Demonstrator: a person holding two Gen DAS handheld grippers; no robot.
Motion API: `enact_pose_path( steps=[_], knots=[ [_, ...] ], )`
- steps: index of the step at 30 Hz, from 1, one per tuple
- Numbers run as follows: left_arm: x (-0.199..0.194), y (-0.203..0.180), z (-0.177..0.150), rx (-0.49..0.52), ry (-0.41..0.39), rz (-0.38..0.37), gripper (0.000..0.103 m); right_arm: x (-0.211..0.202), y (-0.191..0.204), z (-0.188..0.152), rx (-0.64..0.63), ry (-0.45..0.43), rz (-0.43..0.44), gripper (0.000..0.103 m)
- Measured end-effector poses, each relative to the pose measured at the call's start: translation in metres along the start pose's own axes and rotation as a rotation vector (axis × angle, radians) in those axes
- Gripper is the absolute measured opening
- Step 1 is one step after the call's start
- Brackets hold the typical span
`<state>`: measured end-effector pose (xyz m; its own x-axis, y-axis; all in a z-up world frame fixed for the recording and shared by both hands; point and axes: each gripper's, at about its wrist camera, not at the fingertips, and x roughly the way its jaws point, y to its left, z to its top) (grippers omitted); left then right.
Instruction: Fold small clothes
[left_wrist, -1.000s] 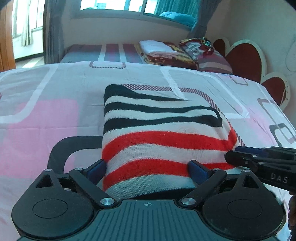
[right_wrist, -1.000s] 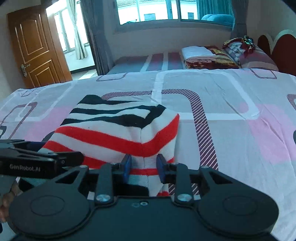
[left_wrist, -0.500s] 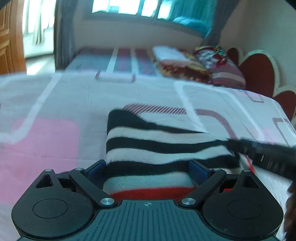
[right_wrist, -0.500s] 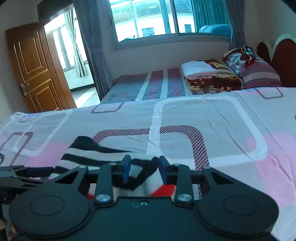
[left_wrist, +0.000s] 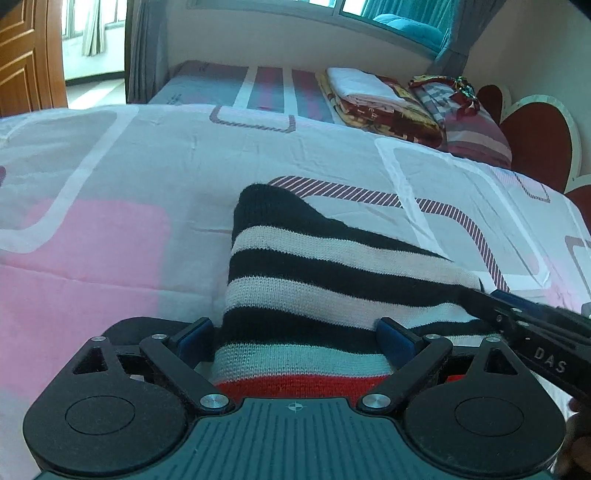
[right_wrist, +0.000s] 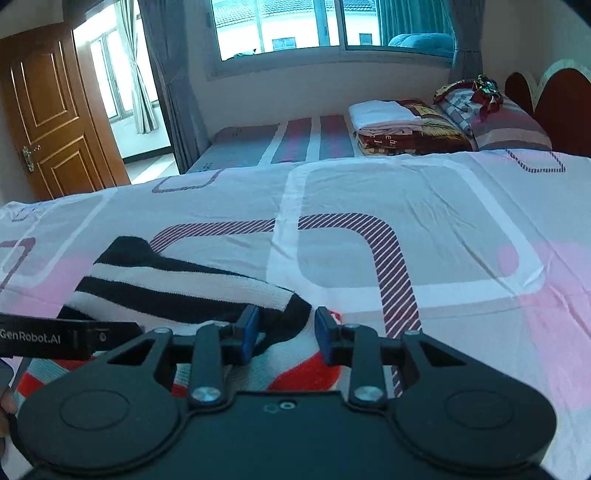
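Observation:
A knitted garment (left_wrist: 314, 273) with black, white and red stripes lies on the bed, its black end farthest from me. My left gripper (left_wrist: 295, 336) stands open wide over its near part, and the fabric runs between the fingers (left_wrist: 195, 332). From the right, my right gripper (left_wrist: 517, 321) reaches in at the garment's right edge. In the right wrist view the garment (right_wrist: 177, 284) lies at lower left. There the right gripper (right_wrist: 286, 330) has its jaws a little apart, with the black corner between them and not pinched. The left gripper (right_wrist: 70, 338) enters from the left.
The pink, grey and white bedspread (right_wrist: 406, 221) stretches ahead and to the right. Folded blankets (right_wrist: 399, 125) and a pillow (right_wrist: 509, 125) lie on a second bed by the window. A red headboard (left_wrist: 539, 144) is at the far right, a wooden door (right_wrist: 55, 125) at the far left.
Both grippers have slid forward over the garment. Its red stripes now lie under the grippers and the black end is closer. The right gripper's jaws stand slightly wider.

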<state>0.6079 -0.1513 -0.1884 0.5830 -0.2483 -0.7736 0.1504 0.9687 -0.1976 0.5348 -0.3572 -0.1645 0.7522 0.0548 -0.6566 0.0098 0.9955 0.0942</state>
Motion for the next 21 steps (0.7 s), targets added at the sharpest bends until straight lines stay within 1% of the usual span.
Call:
enact_pose_path(
  steps=[2,4,9,15,18,21],
  knots=[
    [-0.007,0.001,-0.002,0.001,-0.011,0.002,0.094,-0.005,0.006,0.002,-0.022,0.002,-0.01,0.034],
    [-0.018,0.005,-0.008,-0.001,-0.031,-0.002,0.094,-0.019,0.009,0.001,-0.027,-0.021,-0.02,0.034],
    [-0.05,0.011,-0.029,0.027,-0.051,-0.048,0.094,-0.06,0.016,-0.008,-0.04,-0.06,0.0,0.034],
    [-0.089,0.025,-0.067,0.046,-0.063,-0.096,0.094,-0.104,0.03,-0.04,-0.056,-0.069,0.025,0.033],
    [-0.104,0.031,-0.081,0.037,-0.063,-0.111,0.094,-0.121,0.038,-0.059,-0.054,-0.064,0.011,0.033],
    [-0.105,0.034,-0.092,0.063,-0.042,-0.128,0.094,-0.137,0.042,-0.077,-0.028,-0.05,0.001,0.032]
  ],
)
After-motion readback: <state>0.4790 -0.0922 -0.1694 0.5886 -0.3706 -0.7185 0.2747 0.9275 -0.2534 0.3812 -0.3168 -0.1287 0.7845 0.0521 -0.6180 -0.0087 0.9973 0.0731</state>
